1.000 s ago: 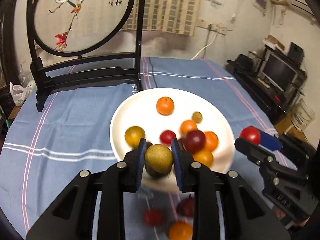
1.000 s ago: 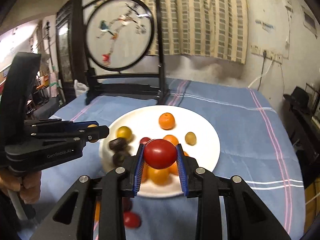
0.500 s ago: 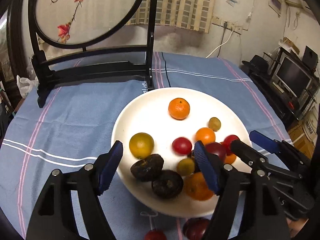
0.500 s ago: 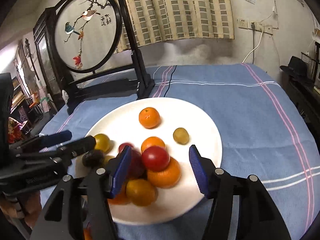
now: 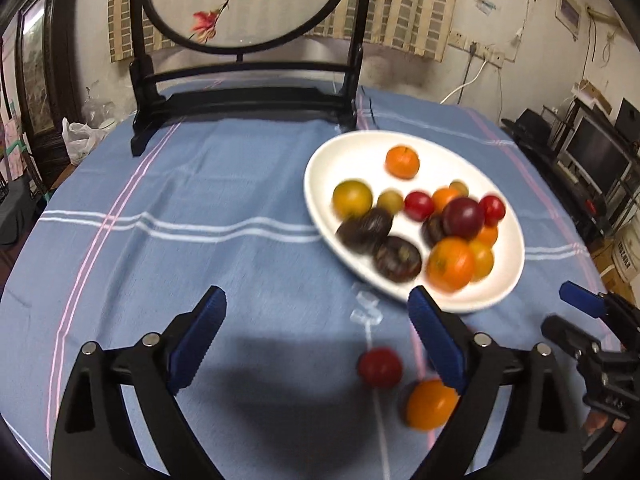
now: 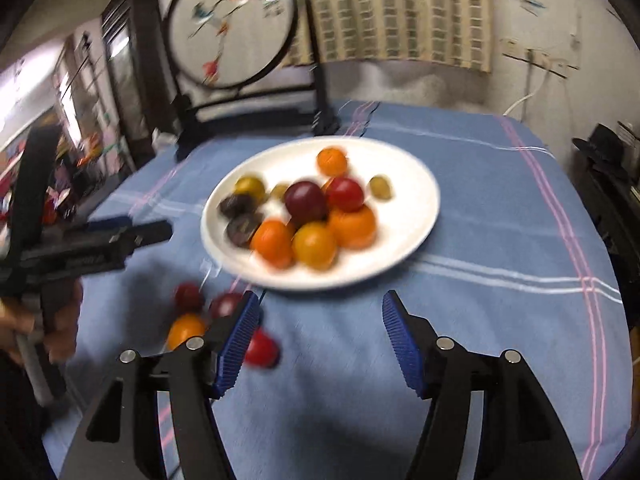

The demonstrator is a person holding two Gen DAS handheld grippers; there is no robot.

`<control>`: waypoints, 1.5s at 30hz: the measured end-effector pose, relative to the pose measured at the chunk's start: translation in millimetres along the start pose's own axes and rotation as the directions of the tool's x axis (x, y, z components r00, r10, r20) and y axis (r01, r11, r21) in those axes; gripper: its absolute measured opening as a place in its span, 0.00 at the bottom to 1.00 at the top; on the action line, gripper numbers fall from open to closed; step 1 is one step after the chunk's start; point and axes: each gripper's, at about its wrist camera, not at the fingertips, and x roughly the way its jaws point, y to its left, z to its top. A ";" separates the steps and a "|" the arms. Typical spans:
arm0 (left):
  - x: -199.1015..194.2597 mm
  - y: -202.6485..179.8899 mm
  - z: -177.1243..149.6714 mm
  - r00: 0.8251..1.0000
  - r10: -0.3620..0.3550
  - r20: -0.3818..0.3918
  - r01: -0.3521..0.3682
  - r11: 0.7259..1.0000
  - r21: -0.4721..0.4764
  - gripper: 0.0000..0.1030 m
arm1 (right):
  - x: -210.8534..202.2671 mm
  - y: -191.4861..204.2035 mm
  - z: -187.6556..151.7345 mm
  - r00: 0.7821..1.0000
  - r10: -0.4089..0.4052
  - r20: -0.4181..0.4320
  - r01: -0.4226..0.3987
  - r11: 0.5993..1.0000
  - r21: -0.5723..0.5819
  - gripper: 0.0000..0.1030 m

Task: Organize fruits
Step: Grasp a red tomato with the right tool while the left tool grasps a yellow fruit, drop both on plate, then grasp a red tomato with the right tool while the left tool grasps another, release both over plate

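Note:
A white plate (image 5: 332, 160) on the blue tablecloth holds several fruits: oranges, red tomatoes, a dark plum (image 5: 462, 218), dark brown fruits; it also shows in the right wrist view (image 6: 416, 196). My left gripper (image 5: 316, 336) is open and empty, above the cloth left of and in front of the plate. A red fruit (image 5: 379, 367) and an orange fruit (image 5: 430, 404) lie on the cloth near its right finger. My right gripper (image 6: 320, 340) is open and empty in front of the plate. Loose red, dark and orange fruits (image 6: 188, 328) lie by its left finger.
A black wooden stand with a round embroidered screen (image 5: 244, 4) stands at the table's far side. The right gripper shows at the right edge of the left wrist view (image 5: 588, 328). The left gripper (image 6: 100, 244) and the hand holding it show at left in the right wrist view.
Both grippers let go of their fruits onto the plate, opened wide and pulled back toward the front of the table. The left one swung left, so the plate now sits at right.

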 end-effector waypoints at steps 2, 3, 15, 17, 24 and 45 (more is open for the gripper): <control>0.7 2.6 -8.5 1.000 0.025 0.004 -0.025 1.000 0.011 0.88 | 1.1 12.0 -10.1 1.000 -0.009 -0.028 0.007 0.999 -0.045 0.63; 0.9 4.3 -11.1 0.999 0.035 0.009 -0.035 0.999 0.013 0.88 | 1.4 16.1 -13.2 0.999 -0.015 -0.032 0.013 0.998 -0.060 0.63; 5.1 22.5 -17.7 1.000 -0.004 -0.001 0.004 1.000 -0.029 0.88 | 30.2 56.6 -27.8 0.989 -0.067 -0.135 0.045 0.987 -0.157 0.46; 6.7 22.3 -18.1 1.000 -0.005 -0.007 0.005 0.999 -0.033 0.88 | 38.2 58.7 -24.2 0.986 -0.079 -0.145 0.055 0.985 -0.164 0.45; 12.0 17.1 -20.3 0.999 -0.031 -0.024 0.030 0.999 -0.022 0.88 | 47.0 57.1 -22.4 0.989 -0.066 -0.133 0.047 0.989 -0.139 0.29; 40.6 -30.7 -40.6 0.972 -0.193 -0.136 0.202 0.978 0.057 0.50 | 18.2 43.6 -18.8 0.999 -0.008 -0.042 0.004 0.996 -0.084 0.29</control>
